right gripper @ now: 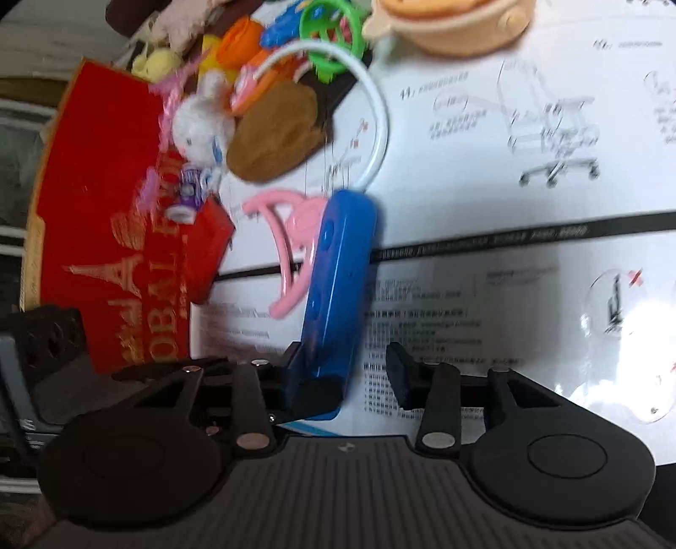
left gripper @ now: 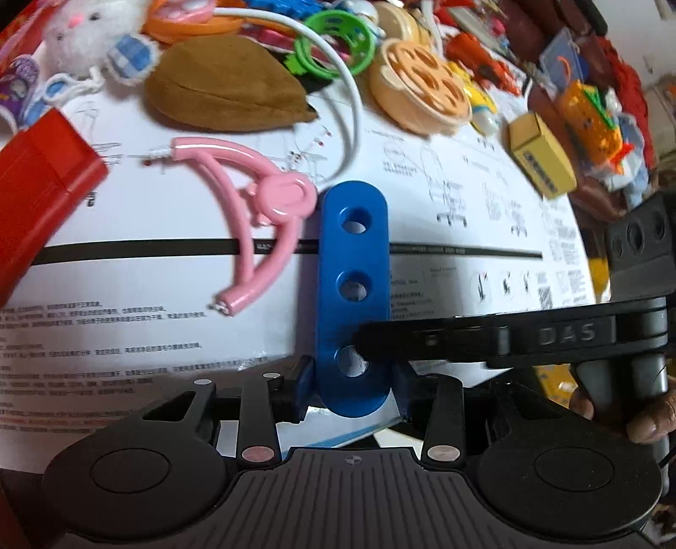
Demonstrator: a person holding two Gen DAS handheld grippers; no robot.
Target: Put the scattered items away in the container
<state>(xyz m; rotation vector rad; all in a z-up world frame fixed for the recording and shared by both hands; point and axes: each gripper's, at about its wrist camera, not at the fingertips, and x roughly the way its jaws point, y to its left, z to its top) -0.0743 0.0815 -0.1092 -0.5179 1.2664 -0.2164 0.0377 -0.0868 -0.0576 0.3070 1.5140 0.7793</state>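
A blue plastic bar (left gripper: 354, 291) with three holes stands between my left gripper's (left gripper: 353, 386) two fingertips, which are shut on its lower end. In the right wrist view the same blue bar (right gripper: 338, 287) shows edge-on, beside my right gripper's left finger (right gripper: 295, 380). My right gripper (right gripper: 346, 376) is open, its right finger (right gripper: 401, 376) apart from the bar. In the left wrist view one black finger of the right gripper (left gripper: 464, 342) reaches in from the right across the bar's lowest hole. A red box (right gripper: 114, 236) lies at the left.
On the white printed sheet (left gripper: 422, 219) lie a pink plastic piece (left gripper: 262, 207), a brown plush (left gripper: 224, 88), a white cable (left gripper: 346, 105), green rings (left gripper: 333, 42), a beige lid (left gripper: 422, 88), a yellow box (left gripper: 541, 156), a white plush rabbit (left gripper: 84, 33) and several small toys.
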